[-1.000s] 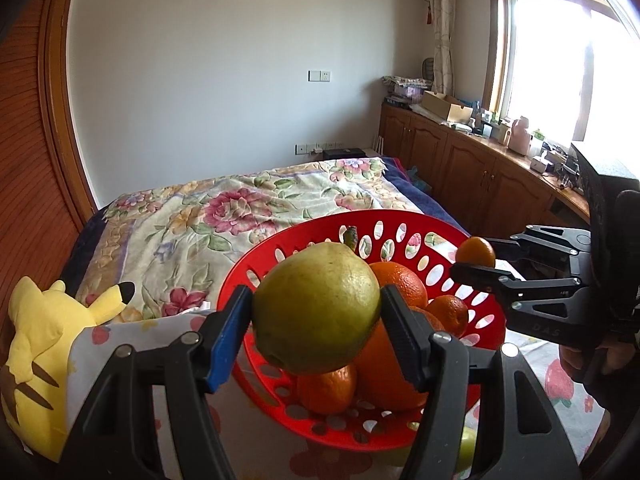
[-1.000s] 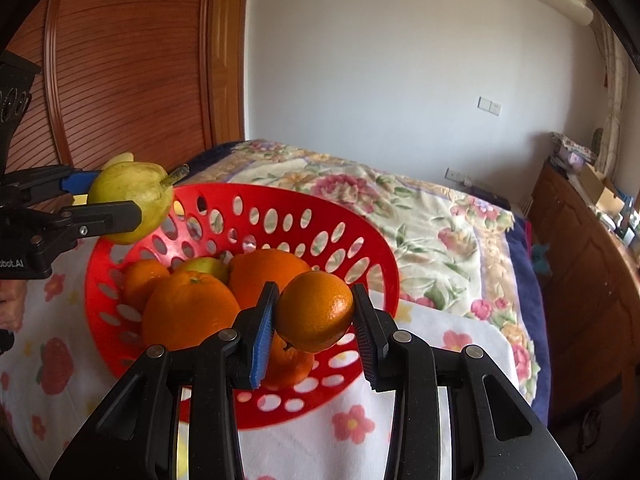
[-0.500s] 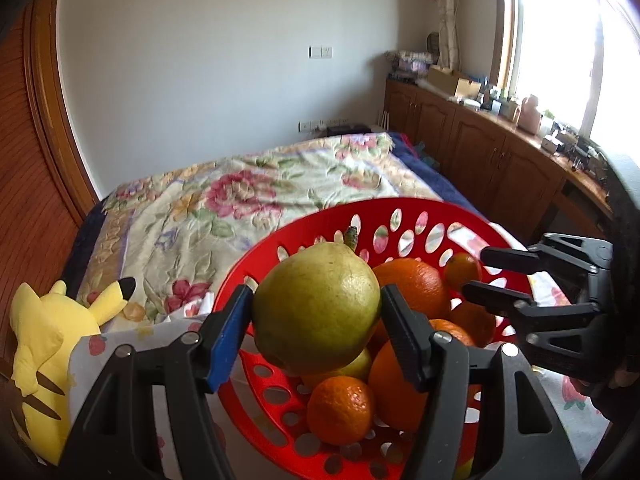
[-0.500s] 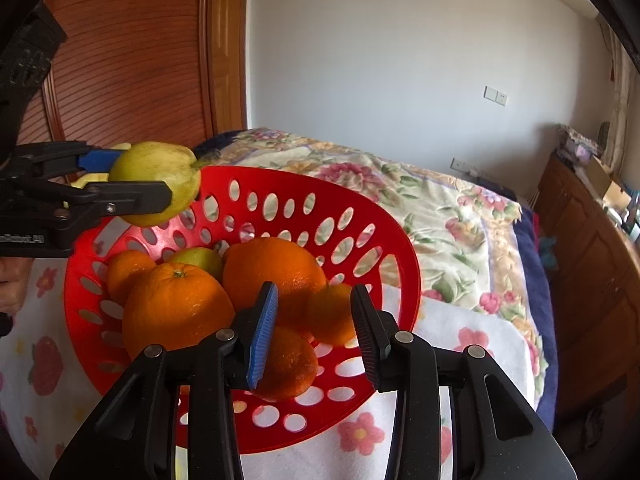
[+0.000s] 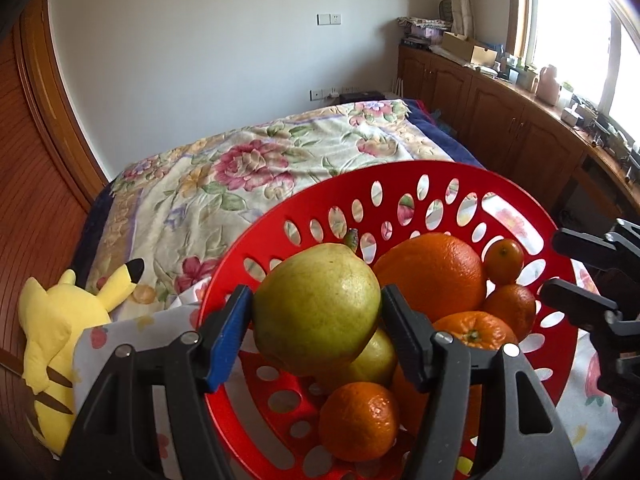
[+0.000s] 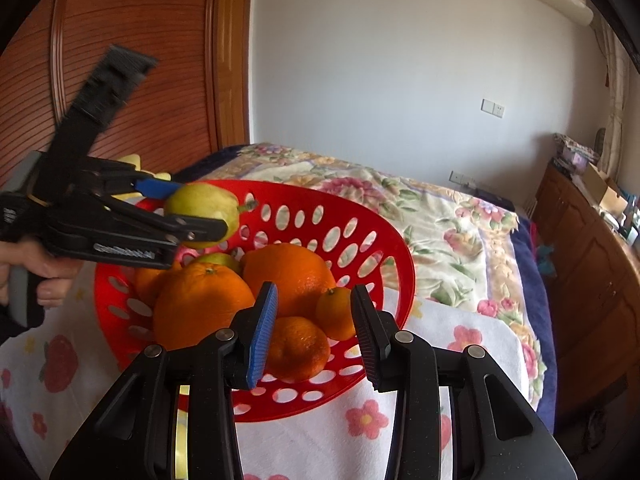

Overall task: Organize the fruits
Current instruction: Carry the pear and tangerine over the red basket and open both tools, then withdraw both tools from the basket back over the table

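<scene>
A person's left tongs [image 5: 316, 322] are gripping a green-yellow pear [image 5: 316, 306], holding it over the near rim of a red perforated basket [image 5: 432, 184]. The basket is sitting on a flowered cloth [image 6: 328, 432] at the bed's foot, holding oranges [image 6: 288, 276] and mandarins [image 6: 296, 346]. The right tongs [image 6: 314, 332] are hovering empty, jaws narrow, above the basket's rim.

Yellow-green pear [image 5: 316, 308] held above red perforated basket [image 5: 448, 176], oranges [image 5: 432, 276] and mandarins [image 5: 360, 420] piled inside
</scene>
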### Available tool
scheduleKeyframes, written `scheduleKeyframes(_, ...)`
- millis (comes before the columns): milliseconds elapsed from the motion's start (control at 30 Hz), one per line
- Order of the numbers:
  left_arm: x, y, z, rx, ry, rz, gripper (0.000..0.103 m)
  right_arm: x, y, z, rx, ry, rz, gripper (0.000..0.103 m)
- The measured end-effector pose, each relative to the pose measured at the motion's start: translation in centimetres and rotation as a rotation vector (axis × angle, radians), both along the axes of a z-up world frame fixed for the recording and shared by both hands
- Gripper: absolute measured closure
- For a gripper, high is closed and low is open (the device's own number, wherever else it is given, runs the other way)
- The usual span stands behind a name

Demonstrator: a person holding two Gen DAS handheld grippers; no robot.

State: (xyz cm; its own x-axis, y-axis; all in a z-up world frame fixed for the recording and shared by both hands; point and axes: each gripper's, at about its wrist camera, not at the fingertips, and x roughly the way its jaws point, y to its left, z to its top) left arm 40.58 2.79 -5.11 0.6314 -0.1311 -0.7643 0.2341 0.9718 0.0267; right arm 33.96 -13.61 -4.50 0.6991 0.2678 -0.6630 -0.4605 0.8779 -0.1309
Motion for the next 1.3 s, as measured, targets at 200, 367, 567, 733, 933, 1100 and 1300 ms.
scheduleKeyframes(200, -0.2, -0.5, 0.0, 0.011, 0.008, -0.002, 0.037, -0.6, 0.1, -0.2, 0.0, 0.006, 0.001, 0.065)
scheduleKeyframes(367, -0.1, -0.8, 0.2, 0.022, 0.009, -0.009, 0.037, -1.0, 0.0, -0.4, 0.002, 0.012, 0.001, 0.065)
scheduleKeyframes(567, 0.0, -0.9, 0.1, 0.024, 0.008, -0.01, 0.037, -1.5, 0.1, -0.8, -0.003, 0.021, 0.002, 0.065)
scheduleKeyframes(733, -0.4, -0.8, 0.9, 0.003, -0.029, -0.004, 0.036, -1.7, 0.3, -0.6, -0.003, 0.02, 0.006, 0.065)
scheduleKeyframes(933, -2.0, -0.4, 2.7, -0.027, -0.086, -0.011, 0.035, -2.0, 0.5, -0.2, 0.01, 0.016, 0.005, 0.065)
scheduleKeyframes(1100, -5.0, 0.6, 3.9, -0.094, -0.132, -0.005, 0.035, -3.4, 0.8, 0.4, 0.03, 0.003, 0.014, 0.065)
scheduleKeyframes(1300, -9.3, 1.8, 4.9, -0.142, -0.183, 0.011, 0.035, -5.8, 1.2, 0.6, 0.05, 0.004, 0.015, 0.065)
